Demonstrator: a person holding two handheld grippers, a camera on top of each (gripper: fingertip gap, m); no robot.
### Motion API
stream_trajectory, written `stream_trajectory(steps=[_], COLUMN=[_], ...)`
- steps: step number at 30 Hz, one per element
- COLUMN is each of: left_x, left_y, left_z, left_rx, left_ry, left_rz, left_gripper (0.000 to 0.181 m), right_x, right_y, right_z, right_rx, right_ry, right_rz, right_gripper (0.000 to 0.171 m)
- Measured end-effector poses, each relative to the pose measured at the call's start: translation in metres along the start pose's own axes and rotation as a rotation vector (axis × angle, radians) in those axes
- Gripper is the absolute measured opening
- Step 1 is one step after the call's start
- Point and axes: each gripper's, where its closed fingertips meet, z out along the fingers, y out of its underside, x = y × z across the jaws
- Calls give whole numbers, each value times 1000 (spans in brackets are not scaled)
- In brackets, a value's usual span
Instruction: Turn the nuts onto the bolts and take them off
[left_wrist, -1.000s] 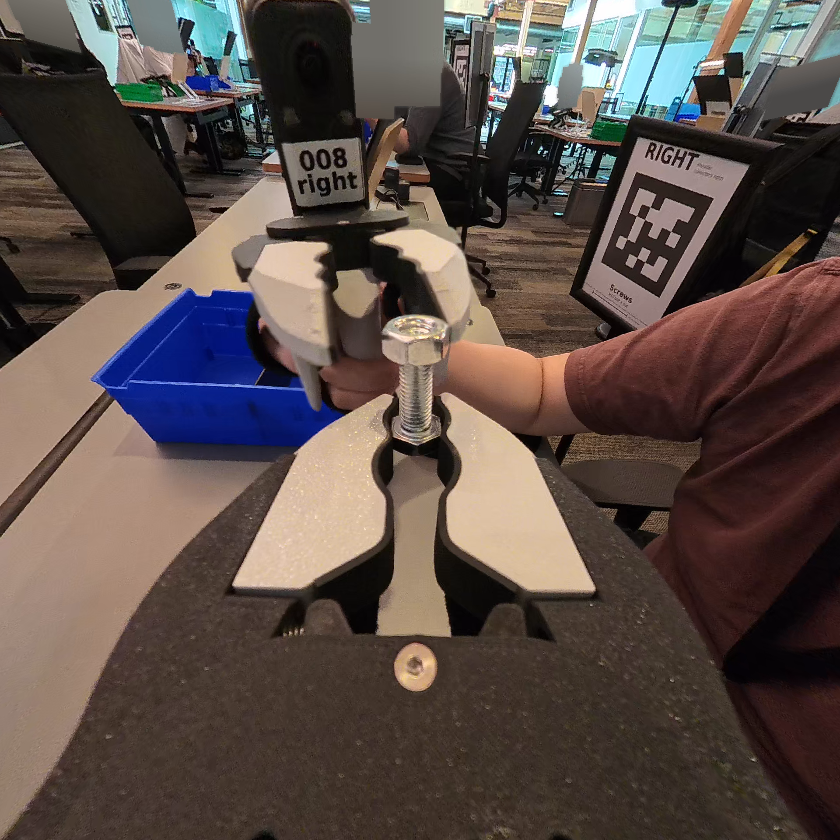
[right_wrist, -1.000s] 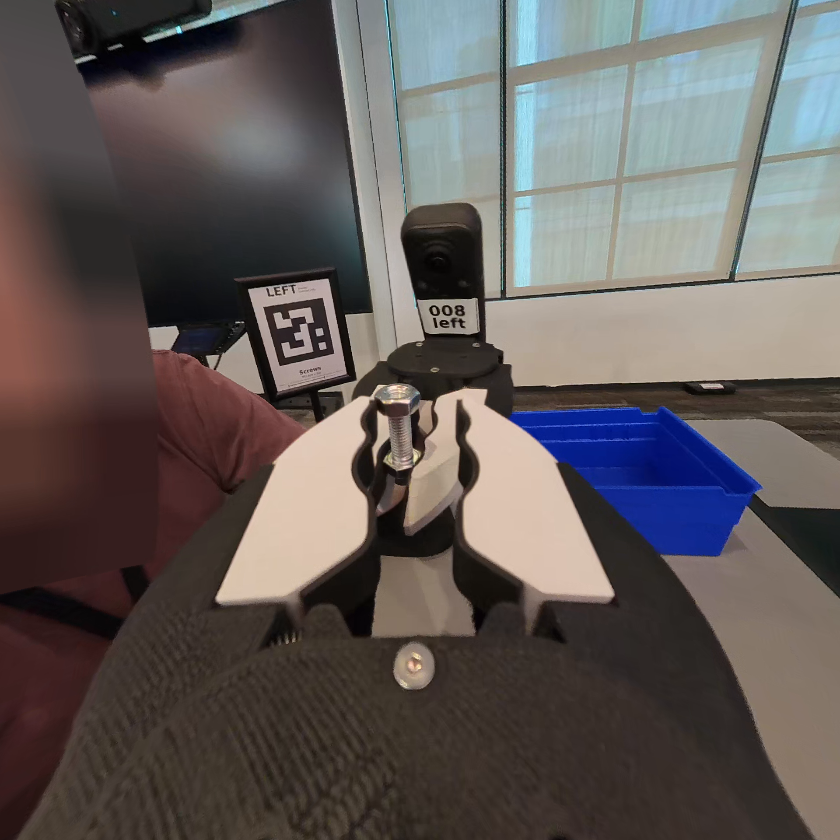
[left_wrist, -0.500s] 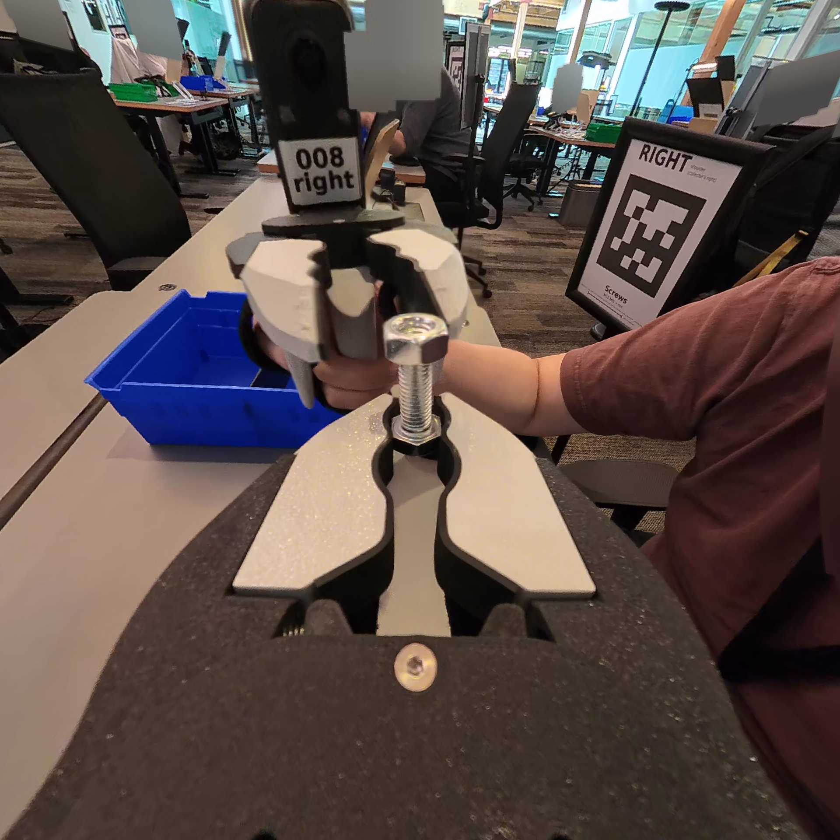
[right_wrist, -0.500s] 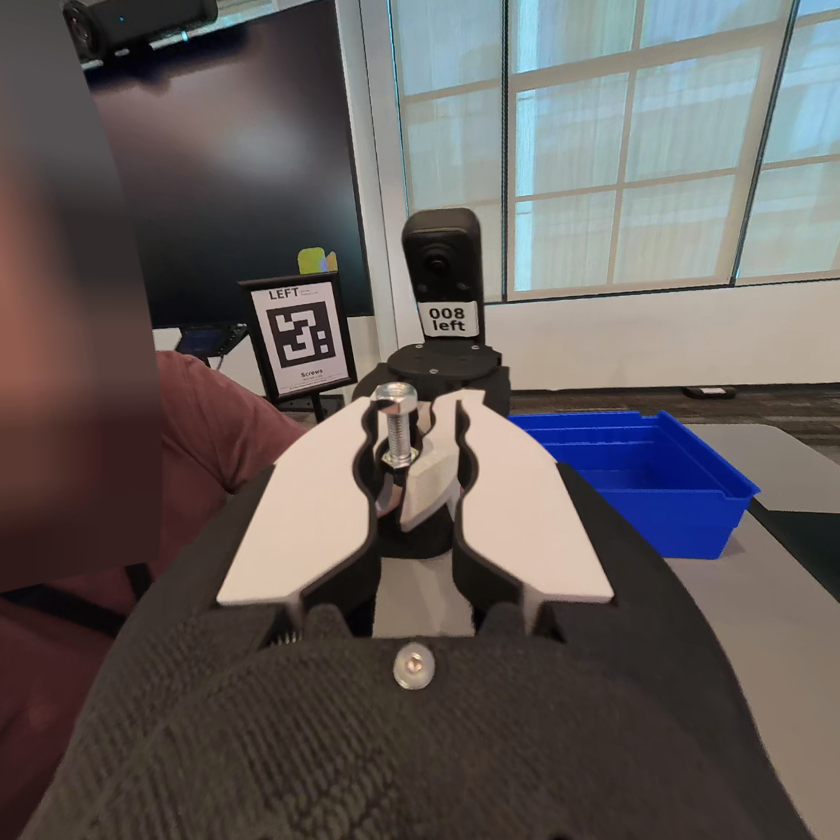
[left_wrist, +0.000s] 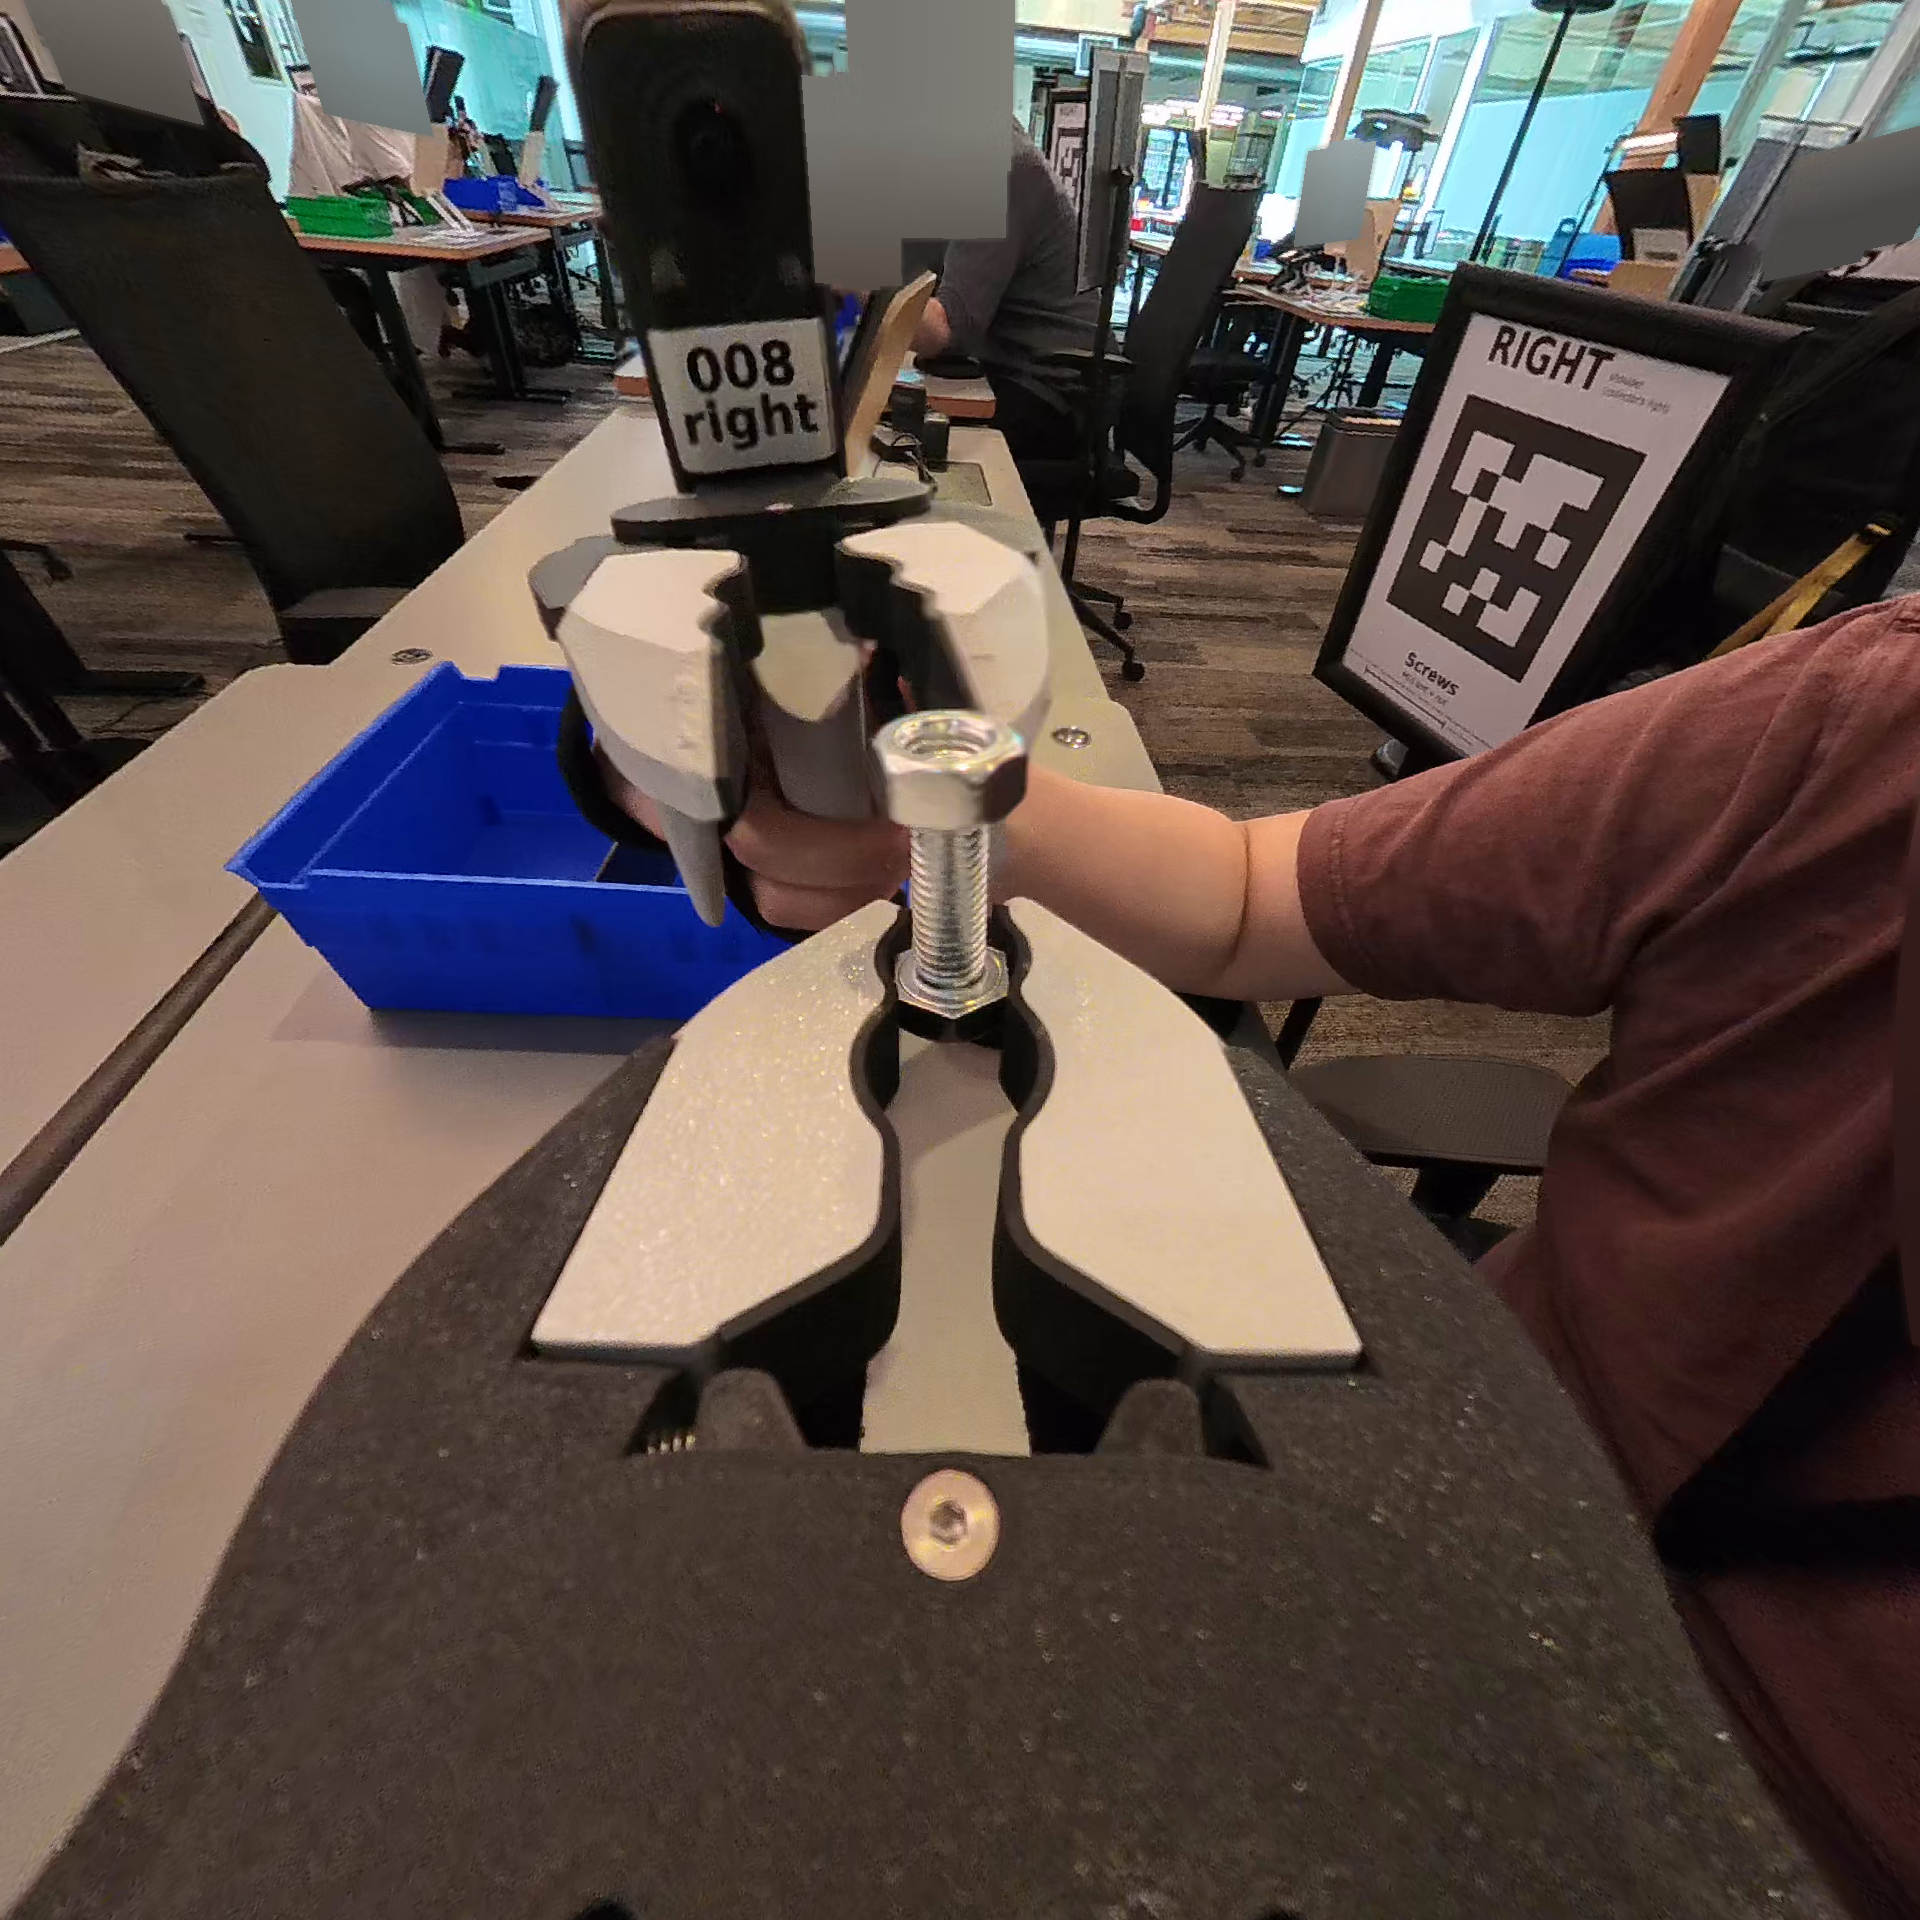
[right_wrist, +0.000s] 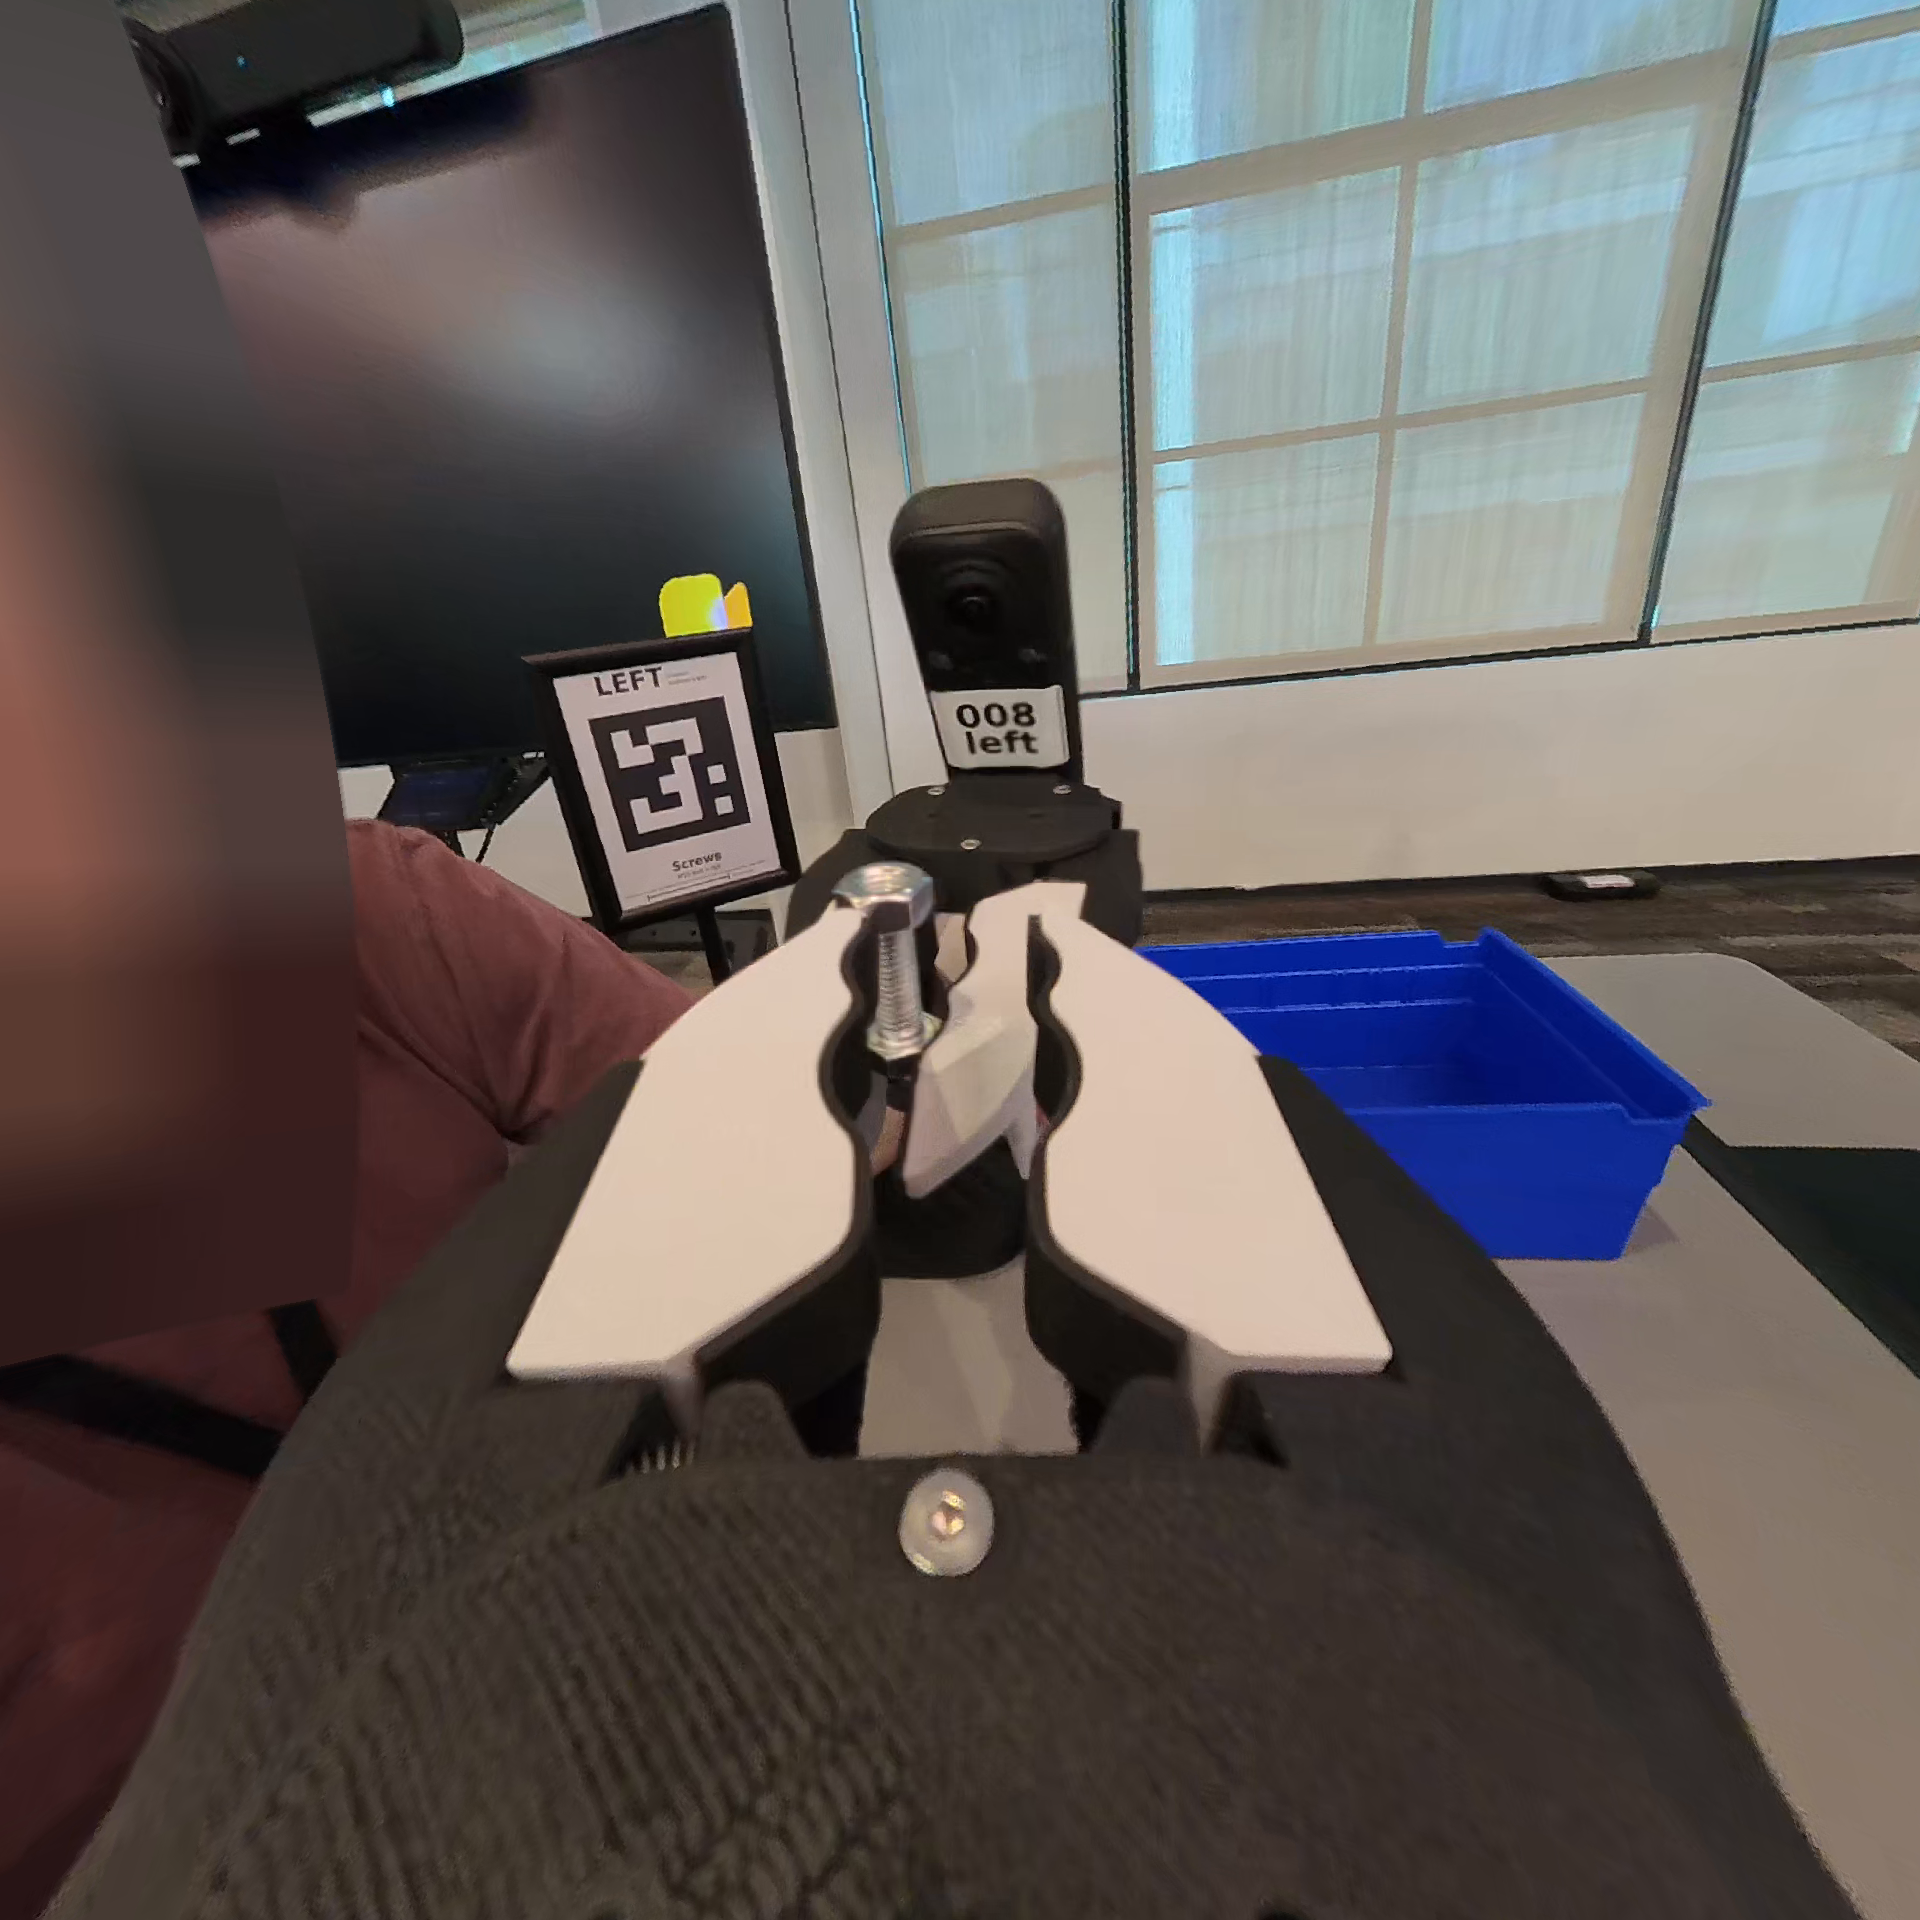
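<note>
Blue bin (left_wrist: 488, 883) on grey table (left_wrist: 208, 1195)

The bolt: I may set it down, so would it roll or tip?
Probably heavy for its size: the bolt looks solid metal. Upright it may tip, slender with the nut on top. Lying, its hex flats should limit rolling.

**Open-plan office / lab workspace**

Rows of desks (left_wrist: 416, 234) and black office chairs (left_wrist: 239, 343) behind the grey table (left_wrist: 208, 1195). Carpet floor, glass partitions beyond. Big dark screen (right_wrist: 499, 364) and gridded window (right_wrist: 1455, 332) behind the table. Marker sign (left_wrist: 1517, 530) beside it.
</note>
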Motion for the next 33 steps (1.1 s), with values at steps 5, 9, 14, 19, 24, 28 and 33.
stream_trajectory(steps=[5, 9, 14, 19, 24, 28, 33], left_x=[-1, -11, -41, -50, -52, -53, -38], left_y=[0, 1, -1, 2, 2, 4, 3], left_z=[-2, -1, -11, -13, -12, -11, -6], left_rx=[-2, -7, -5, -5, -4, -17, -6], left_ry=[-3, -75, -331, -381, -386, -394, -270], left_rz=[3, 16, 86, 58, 53, 58, 65], left_gripper=[14, 14, 14, 14, 14, 14, 14], right_x=[-7, -5, 16, 22, 31, 29, 12], right_y=[-5, -4, -5, -4, 3, 5, 4], right_z=[-1, 7, 9, 11, 11, 12, 13], right_rx=[14, -19, -38, -58, -84, -79, -92], right_ry=[-28, 57, 292, 412, 457, 431, 256], right_rz=[-6, -53, -130, -188, -158, -145, -164], right_gripper=[29, 32, 36, 33, 28, 19, 19])
